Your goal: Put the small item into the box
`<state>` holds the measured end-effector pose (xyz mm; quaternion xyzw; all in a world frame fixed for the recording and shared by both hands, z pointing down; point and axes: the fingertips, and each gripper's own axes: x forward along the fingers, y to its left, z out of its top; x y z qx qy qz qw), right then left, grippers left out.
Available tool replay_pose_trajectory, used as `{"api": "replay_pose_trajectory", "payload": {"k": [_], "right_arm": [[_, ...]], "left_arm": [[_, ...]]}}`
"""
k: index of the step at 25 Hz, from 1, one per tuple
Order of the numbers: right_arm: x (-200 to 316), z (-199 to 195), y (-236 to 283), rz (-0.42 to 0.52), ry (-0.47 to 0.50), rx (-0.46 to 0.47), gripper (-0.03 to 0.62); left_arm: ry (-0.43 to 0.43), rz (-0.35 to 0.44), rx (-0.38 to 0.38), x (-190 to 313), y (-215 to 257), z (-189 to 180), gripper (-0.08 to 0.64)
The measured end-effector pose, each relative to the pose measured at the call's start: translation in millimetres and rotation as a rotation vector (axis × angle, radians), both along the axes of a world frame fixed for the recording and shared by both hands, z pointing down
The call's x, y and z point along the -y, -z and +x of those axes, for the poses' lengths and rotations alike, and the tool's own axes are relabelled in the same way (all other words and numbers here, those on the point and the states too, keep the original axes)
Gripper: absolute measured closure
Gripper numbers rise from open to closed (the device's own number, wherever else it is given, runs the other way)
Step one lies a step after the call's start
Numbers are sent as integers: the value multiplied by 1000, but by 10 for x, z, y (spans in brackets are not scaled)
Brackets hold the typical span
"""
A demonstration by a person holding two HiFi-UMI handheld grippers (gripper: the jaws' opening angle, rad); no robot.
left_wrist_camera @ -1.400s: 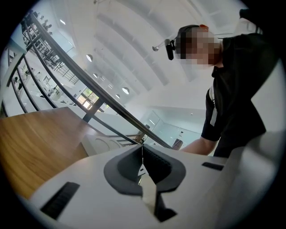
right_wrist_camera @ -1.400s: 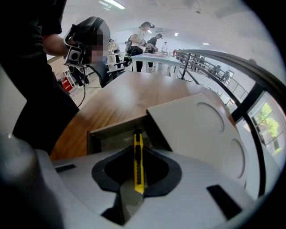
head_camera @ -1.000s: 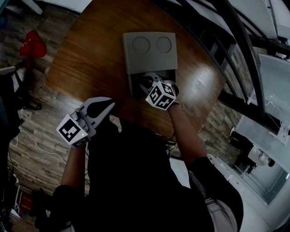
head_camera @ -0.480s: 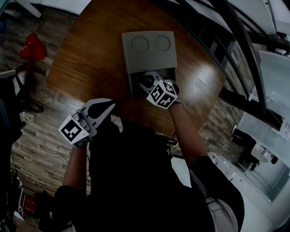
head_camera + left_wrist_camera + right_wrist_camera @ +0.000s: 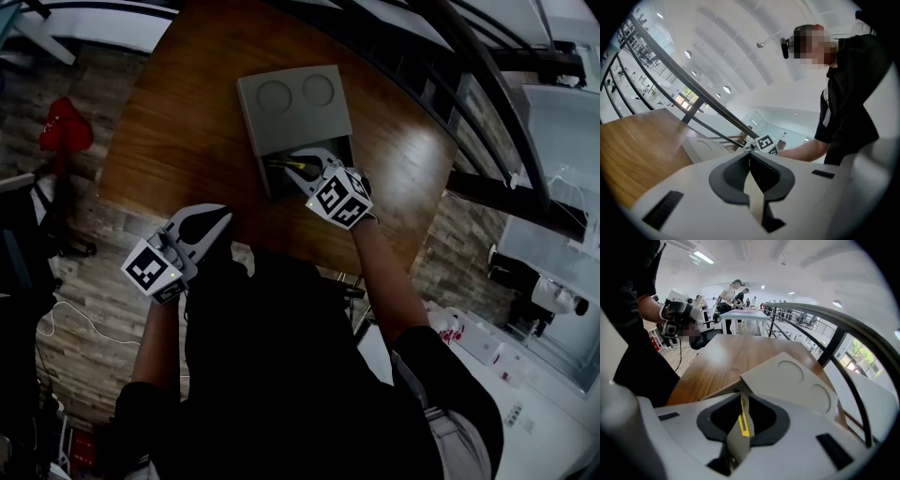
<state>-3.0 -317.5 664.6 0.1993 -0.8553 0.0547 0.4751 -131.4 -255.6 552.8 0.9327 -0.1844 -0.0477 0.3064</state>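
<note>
Centrally, right gripper (image 5: 307,169) clamps slim grey-yellow knife (image 5: 743,423) at grey box (image 5: 291,98) mouth, left gripper (image 5: 212,219) closed empty by wooden table (image 5: 183,122) rim.

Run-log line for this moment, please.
right tongs shut on yellow item, at grey box opening | left tongs shut, empty, beside table edge | item not yet released
</note>
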Motion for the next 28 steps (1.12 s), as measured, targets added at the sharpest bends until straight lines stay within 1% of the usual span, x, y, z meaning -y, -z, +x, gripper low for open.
{"api": "replay_pose_trajectory", "payload": {"k": [1, 3, 6, 8, 13, 16, 19, 22, 25, 28], "right_arm": [[14, -18, 96, 14, -11, 13, 532], [48, -51, 313, 40, -46, 49, 543], [138, -122, 674, 88, -137, 122, 558], [176, -142, 977, 139, -172, 156, 567], [256, -131, 1896, 267, -231, 287, 577], [211, -106, 2277, 341, -242, 313, 580], [70, -95, 2685, 397, -247, 407, 580], [-161, 55, 3065, 454, -262, 510, 580], [-506, 394, 3313, 523, -273, 522, 580], [-815, 658, 3402, 551, -300, 561, 580]], "left_arm": [[-3, 6, 5, 25, 33, -21, 543], [-14, 45, -13, 78, 170, -45, 543], [-47, 111, -18, 157, 355, -114, 543], [-60, 146, -19, 199, 511, -135, 543], [-83, 213, -32, 294, 953, -125, 543], [-91, 242, -55, 294, 1098, -99, 543], [-92, 278, -48, 263, 1238, -56, 543], [-104, 313, -55, 110, 1471, 88, 543], [-123, 340, -45, -197, 1679, 355, 543], [-120, 347, -31, -394, 1760, 474, 543]]}}
